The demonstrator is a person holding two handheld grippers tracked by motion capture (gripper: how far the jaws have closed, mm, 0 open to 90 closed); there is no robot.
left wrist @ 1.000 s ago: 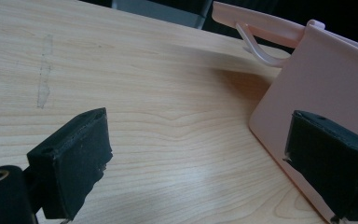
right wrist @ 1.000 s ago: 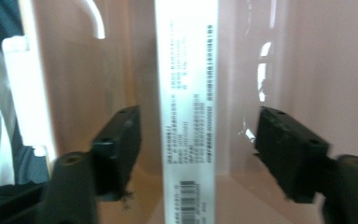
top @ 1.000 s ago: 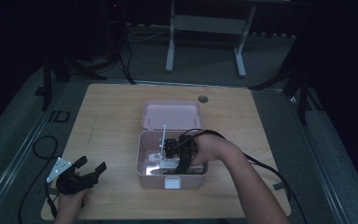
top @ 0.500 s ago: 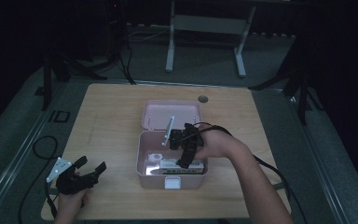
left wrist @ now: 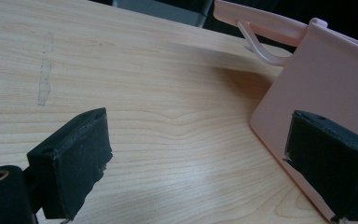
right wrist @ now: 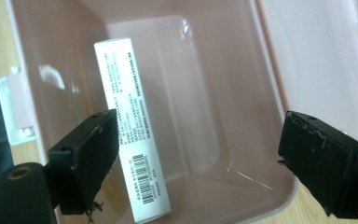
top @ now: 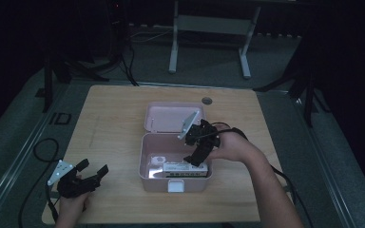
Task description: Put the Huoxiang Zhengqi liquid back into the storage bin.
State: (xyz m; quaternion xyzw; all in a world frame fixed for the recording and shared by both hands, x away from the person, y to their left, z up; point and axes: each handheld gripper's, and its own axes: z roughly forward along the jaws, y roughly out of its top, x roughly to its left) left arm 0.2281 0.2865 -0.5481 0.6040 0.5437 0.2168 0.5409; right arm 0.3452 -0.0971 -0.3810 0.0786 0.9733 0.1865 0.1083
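My right gripper (top: pixel 200 142) hangs over the pink box (top: pixel 145 164), jaws spread wide and holding nothing. In the right gripper view the white carton (right wrist: pixel 130 126) lies flat on the box floor, below the jaws and toward the left-hand finger (right wrist: pixel 86 158); its near end with the barcode passes just under that pad, while the other finger (right wrist: pixel 326 161) sits well off over bare floor by the box wall. The carton's long axis runs away from the fingers, roughly across the line between the two pads, so I judge a grasp would need me to shift toward the carton until it sits between them. My left gripper (top: pixel 83 176) rests on the table (top: pixel 114 109), released and empty, just beside the box's outer wall (left wrist: pixel 303 79), clearly the farther hand from the carton.
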